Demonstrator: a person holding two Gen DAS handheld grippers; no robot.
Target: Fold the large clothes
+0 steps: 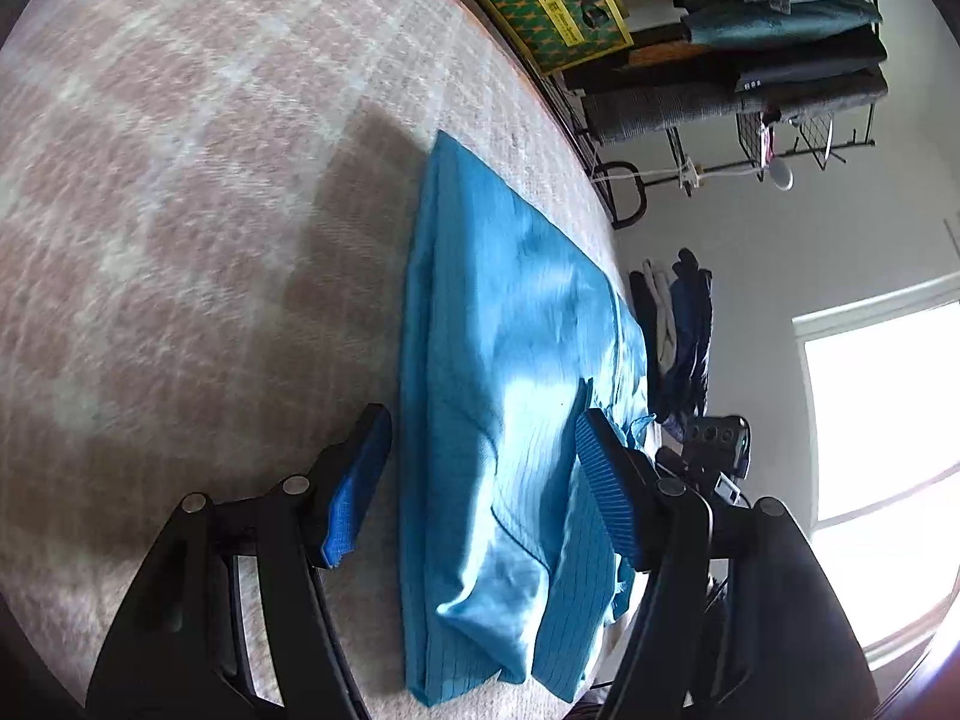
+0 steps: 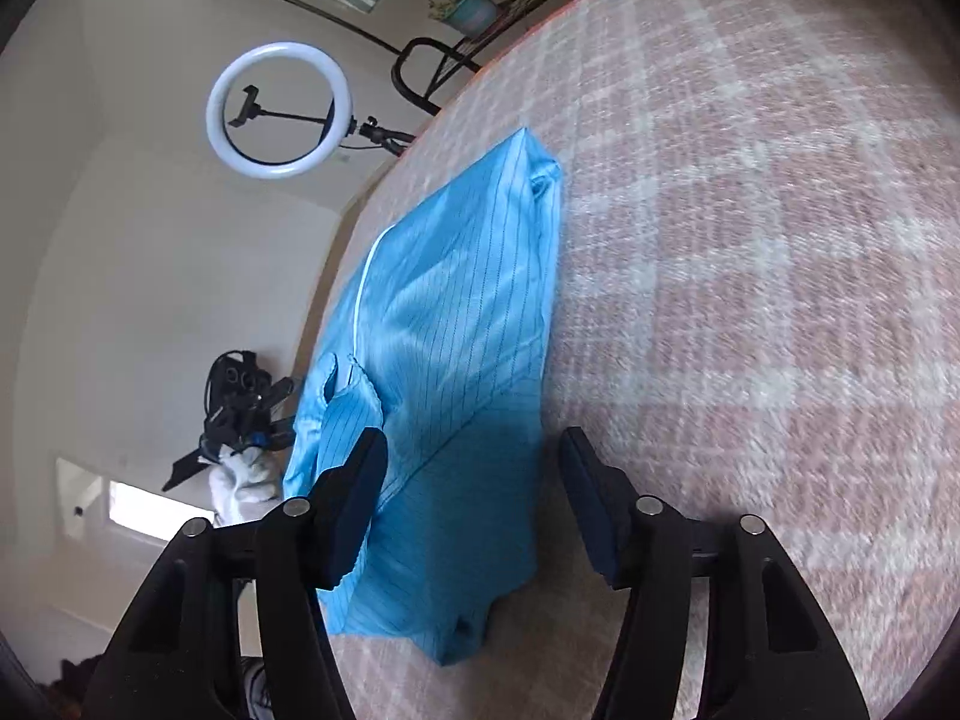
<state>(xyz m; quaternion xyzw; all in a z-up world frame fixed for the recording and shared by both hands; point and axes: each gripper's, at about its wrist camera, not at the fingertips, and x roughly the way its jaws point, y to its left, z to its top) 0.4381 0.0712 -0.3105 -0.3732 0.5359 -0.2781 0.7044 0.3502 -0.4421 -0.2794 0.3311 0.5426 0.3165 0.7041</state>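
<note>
A bright blue pinstriped garment (image 1: 510, 360) lies folded into a long narrow strip on a pink and white checked blanket (image 1: 180, 210), near the blanket's edge. My left gripper (image 1: 480, 468) is open and low over one end of the strip; the cloth lies between its blue-padded fingers (image 1: 354, 480) without being pinched. In the right wrist view the same garment (image 2: 456, 312) runs away from me. My right gripper (image 2: 471, 492) is open and straddles the other end, its left finger (image 2: 354, 498) over a folded flap, with nothing clamped.
Past the blanket's edge stand a rack of folded clothes (image 1: 780, 30), a yellow and green box (image 1: 552, 0), hanging dark clothes (image 1: 684, 330) and a bright window (image 1: 882, 420). A ring light (image 2: 279, 111) on a stand, a potted plant (image 2: 471, 6) and a white-gloved hand (image 2: 243, 480) show in the right wrist view.
</note>
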